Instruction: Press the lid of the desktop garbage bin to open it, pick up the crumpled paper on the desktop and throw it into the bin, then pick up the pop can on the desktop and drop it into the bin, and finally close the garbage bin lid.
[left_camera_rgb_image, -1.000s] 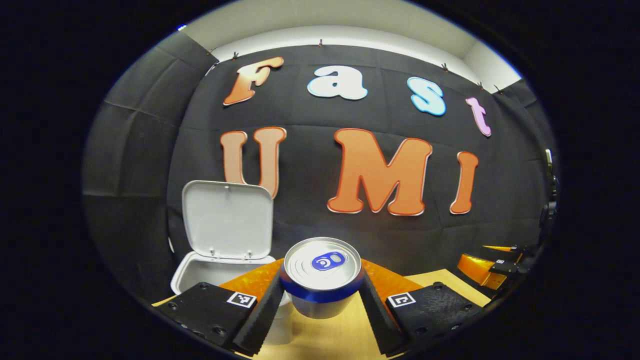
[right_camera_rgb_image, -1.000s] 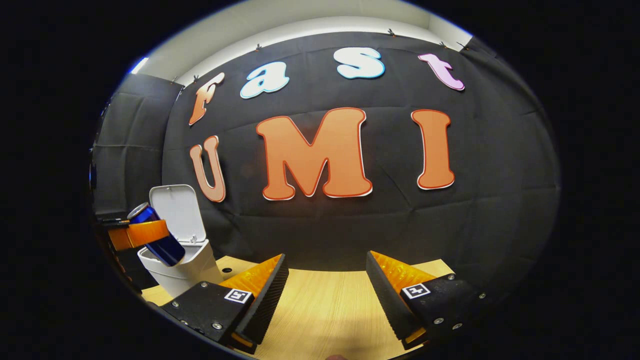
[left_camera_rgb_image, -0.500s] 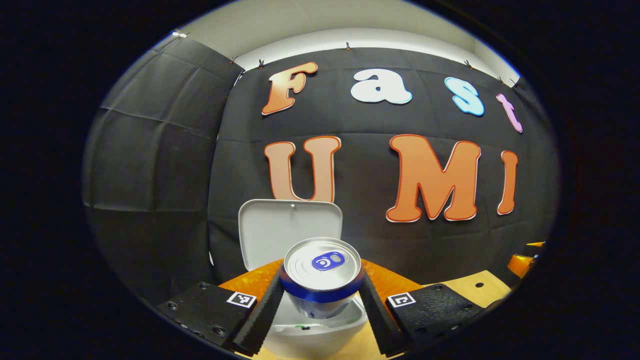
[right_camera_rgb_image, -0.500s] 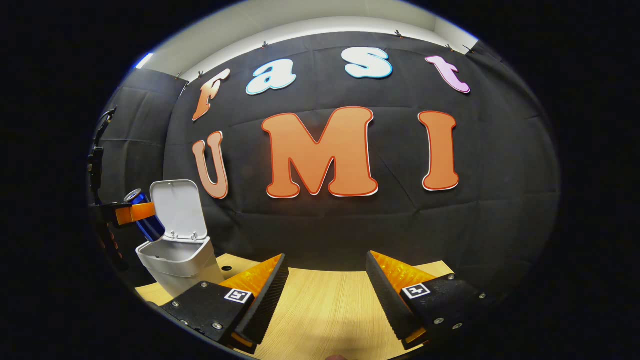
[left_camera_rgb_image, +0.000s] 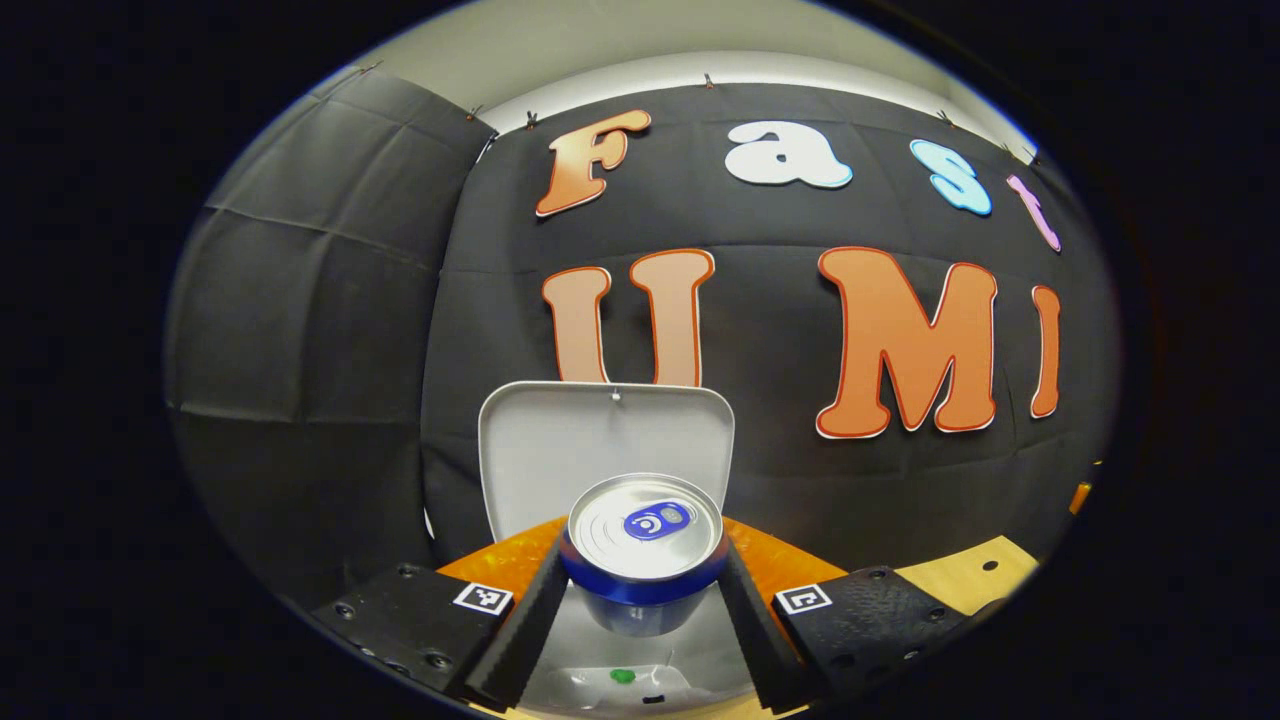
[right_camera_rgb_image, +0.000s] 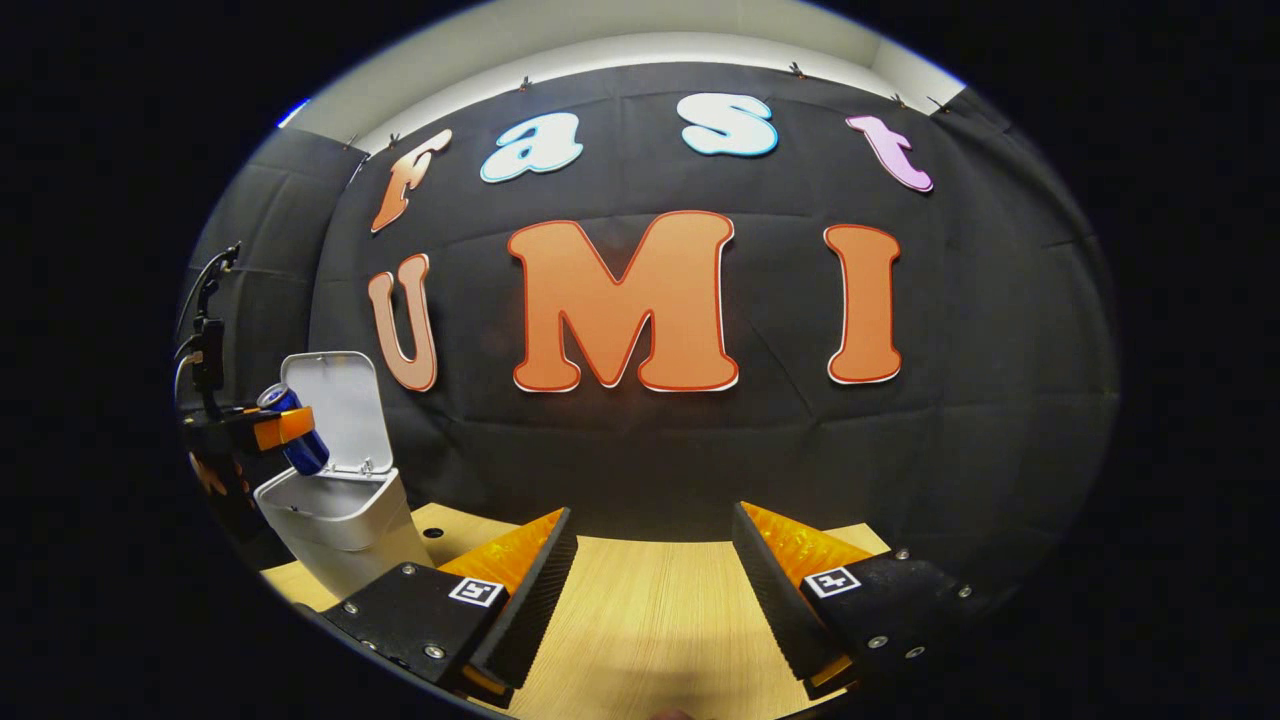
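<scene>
My left gripper (left_camera_rgb_image: 640, 590) is shut on a blue pop can (left_camera_rgb_image: 645, 545) with a silver top, both fingers pressing its sides. The can hangs right above the mouth of the white bin (left_camera_rgb_image: 640, 672), whose lid (left_camera_rgb_image: 605, 440) stands upright behind it. In the right gripper view the same can (right_camera_rgb_image: 296, 434) tilts over the open bin (right_camera_rgb_image: 340, 510) at far left, held by the left gripper (right_camera_rgb_image: 272, 428). My right gripper (right_camera_rgb_image: 650, 590) is open over the wooden table (right_camera_rgb_image: 650, 630), nothing between its fingers.
Something small and green (left_camera_rgb_image: 622, 676) lies inside the bin; I cannot tell what it belongs to. A hole (right_camera_rgb_image: 433, 532) marks the tabletop right of the bin. The black cloth wall stands close behind the bin.
The left gripper carried the can leftward until it hung over the bin's opening, closer to the lid. The right gripper stayed almost still, open above the table.
</scene>
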